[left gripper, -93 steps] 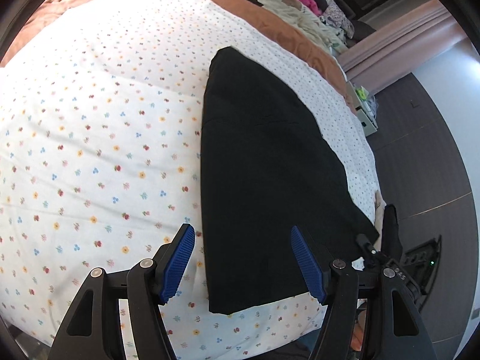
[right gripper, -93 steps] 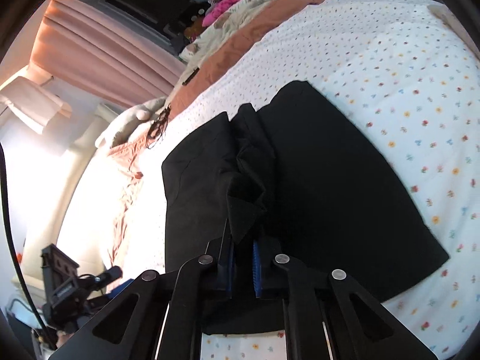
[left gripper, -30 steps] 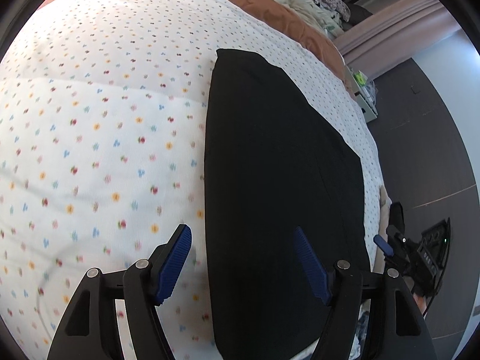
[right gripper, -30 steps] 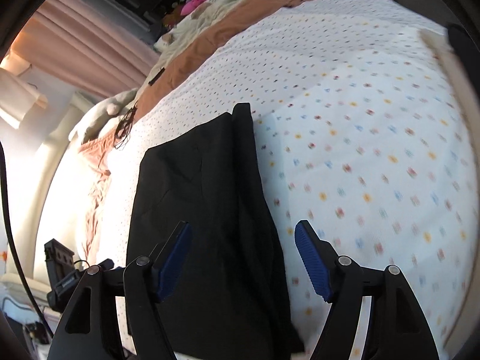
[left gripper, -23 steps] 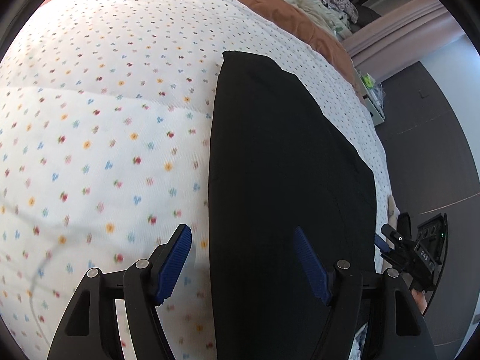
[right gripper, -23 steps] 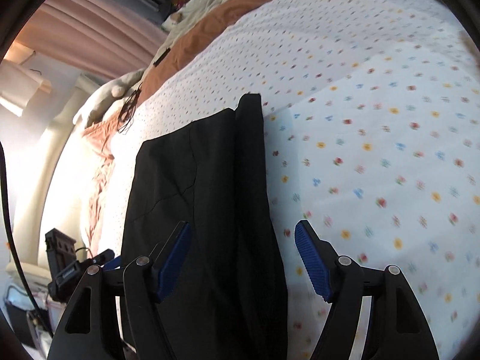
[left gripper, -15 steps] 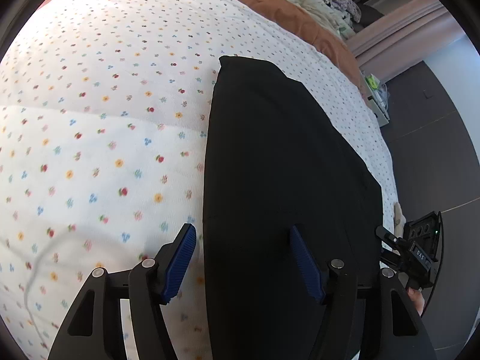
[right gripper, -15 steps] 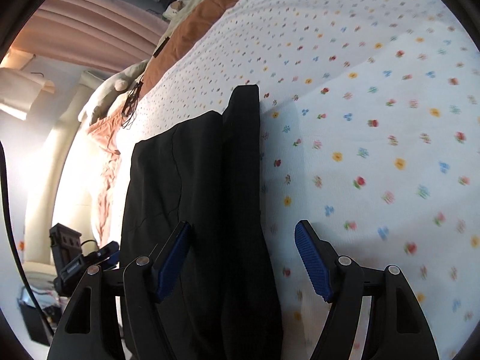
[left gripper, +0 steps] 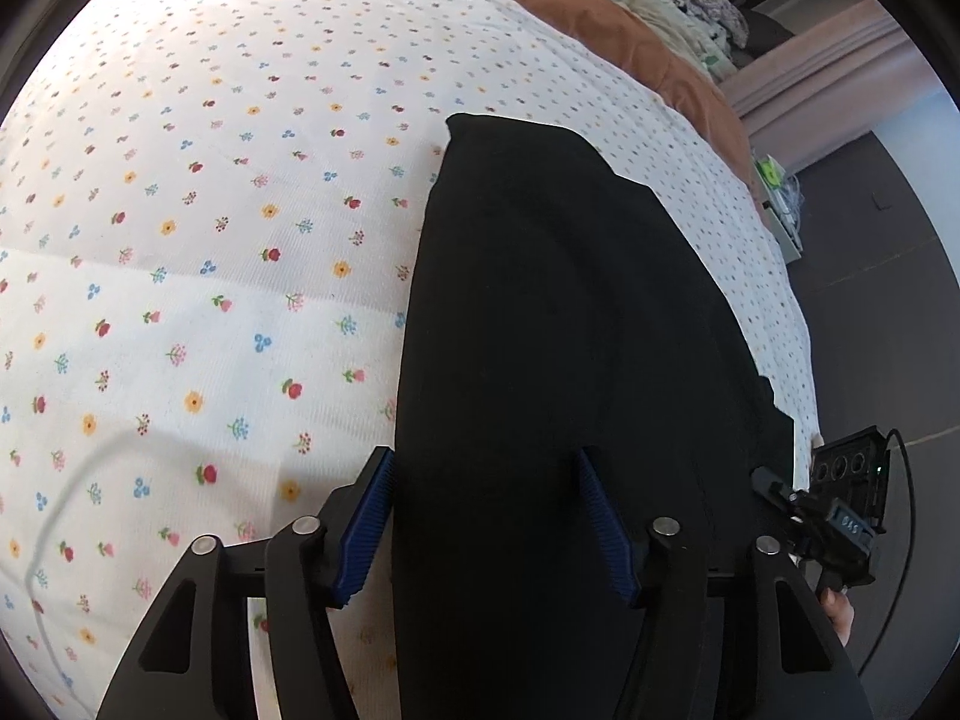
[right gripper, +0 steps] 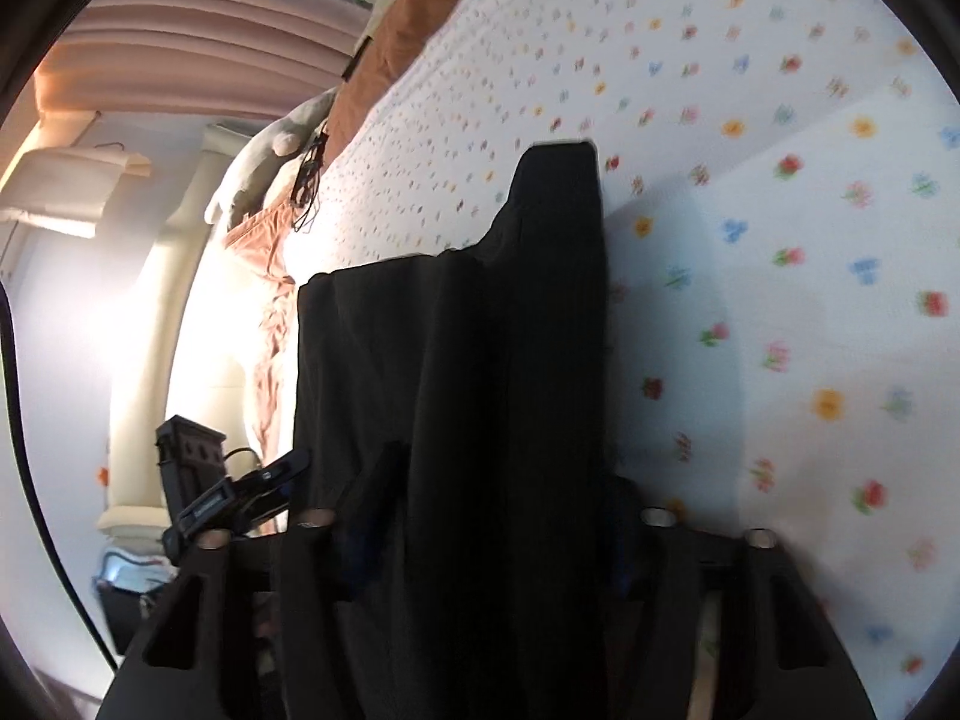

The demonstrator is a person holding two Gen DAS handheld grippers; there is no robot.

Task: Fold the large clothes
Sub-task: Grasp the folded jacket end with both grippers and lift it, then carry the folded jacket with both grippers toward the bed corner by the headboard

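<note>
Seen from both wrist cameras, a black garment lies folded lengthwise on a bed spread with a floral sheet, its near end running out of frame below. At left in the left wrist view, the sheet's small flowers fill the picture up to the garment's straight left edge. The left gripper hangs low over that near end, its blue-padded jaws apart and closing, the left pad just at the cloth's edge and the right pad over the black fabric; whether either pad touches the cloth cannot be told. Farther right, at the bed's edge, the other gripper's camera housing shows, with part of a hand beneath it. A brown blanket and heaped clothes cross the far end of the bed.

In the blurred right wrist view, the garment rises in dark folds straight up between the right gripper's jaws, which are closing with the cloth between them. Both pads are lost in shadow against the black fabric, so a grip cannot be confirmed. Pale pink curtains hang at the upper left, and the flowered sheet spreads away to the right.
</note>
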